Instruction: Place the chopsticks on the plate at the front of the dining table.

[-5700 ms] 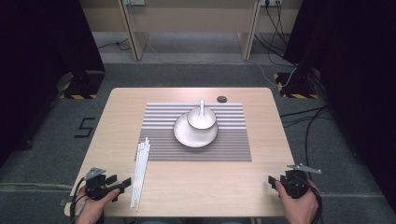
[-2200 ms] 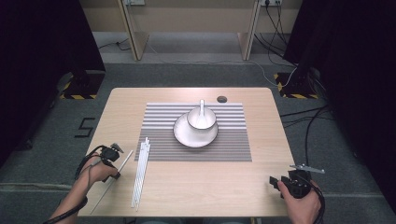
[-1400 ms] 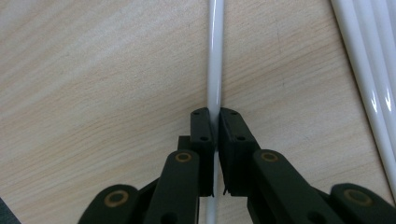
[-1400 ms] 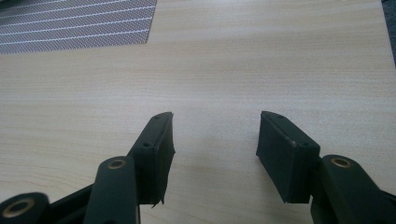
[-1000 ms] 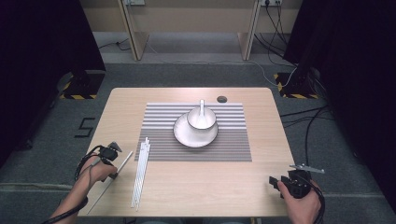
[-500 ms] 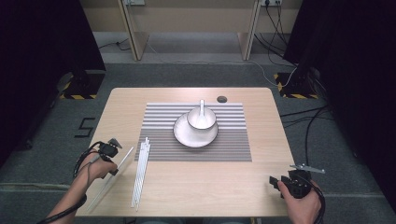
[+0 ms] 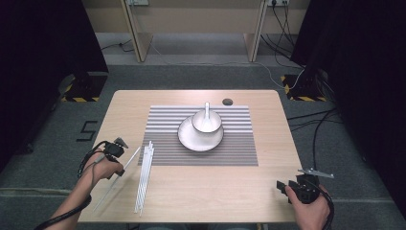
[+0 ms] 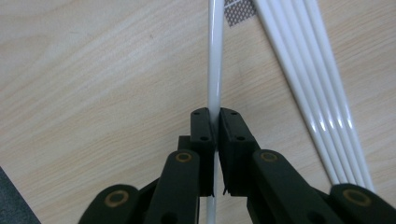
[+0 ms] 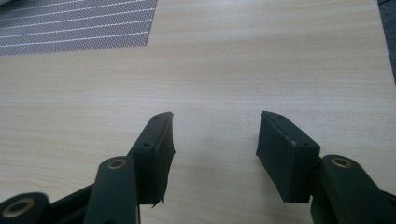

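Note:
My left gripper [image 7: 118,168] [image 8: 215,116] is shut on one thin white stick [image 7: 128,163] [image 8: 215,56] near the table's left side. The pads pinch it partway along, and it slants away from the others. A bundle of several like white sticks [image 7: 144,177] [image 8: 308,79] lies just right of it, beside the striped placemat [image 7: 239,143]. On the mat, a white bowl [image 7: 207,122] with a spoon [image 7: 207,108] in it sits on a white plate [image 7: 191,139]. My right gripper [image 7: 281,188] [image 9: 215,135] rests open at the front right corner, with nothing between its fingers.
A small dark disc [image 7: 227,101] lies at the table's far edge behind the mat. The wooden table [image 7: 268,115] has bare wood in front of the mat and along its right side. Cables trail over the grey floor around it.
The left gripper went from the front edge to the sticks and closed on one. Over the last second it has lifted slightly with that stick. The right gripper has stayed put.

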A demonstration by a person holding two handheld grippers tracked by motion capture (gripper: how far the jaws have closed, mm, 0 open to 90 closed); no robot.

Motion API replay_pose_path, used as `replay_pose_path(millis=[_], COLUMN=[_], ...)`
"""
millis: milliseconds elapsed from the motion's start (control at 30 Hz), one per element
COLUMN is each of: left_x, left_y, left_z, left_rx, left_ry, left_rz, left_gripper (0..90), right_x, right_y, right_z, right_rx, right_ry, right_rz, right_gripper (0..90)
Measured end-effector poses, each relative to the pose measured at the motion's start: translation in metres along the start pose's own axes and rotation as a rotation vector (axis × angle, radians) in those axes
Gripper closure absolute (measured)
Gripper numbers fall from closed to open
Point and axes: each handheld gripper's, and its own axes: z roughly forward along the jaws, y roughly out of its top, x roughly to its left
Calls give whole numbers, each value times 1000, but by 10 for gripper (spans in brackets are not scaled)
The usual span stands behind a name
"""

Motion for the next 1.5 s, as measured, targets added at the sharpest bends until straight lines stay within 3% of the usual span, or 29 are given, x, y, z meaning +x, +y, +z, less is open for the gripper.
replay_pose_path(millis=[867,1500], left_x=[-14,-25], left_y=[29,45], left_z=[-19,-22], left_rx=[-36,-47], left_ry=[6,2], left_rz=[28,46], left_gripper=[844,844], right_x=[0,-1], right_y=[0,0], right_z=[0,0], right_rx=[-4,-3], right_ry=[2,5], right_rz=[6,11], right_gripper=[461,461])
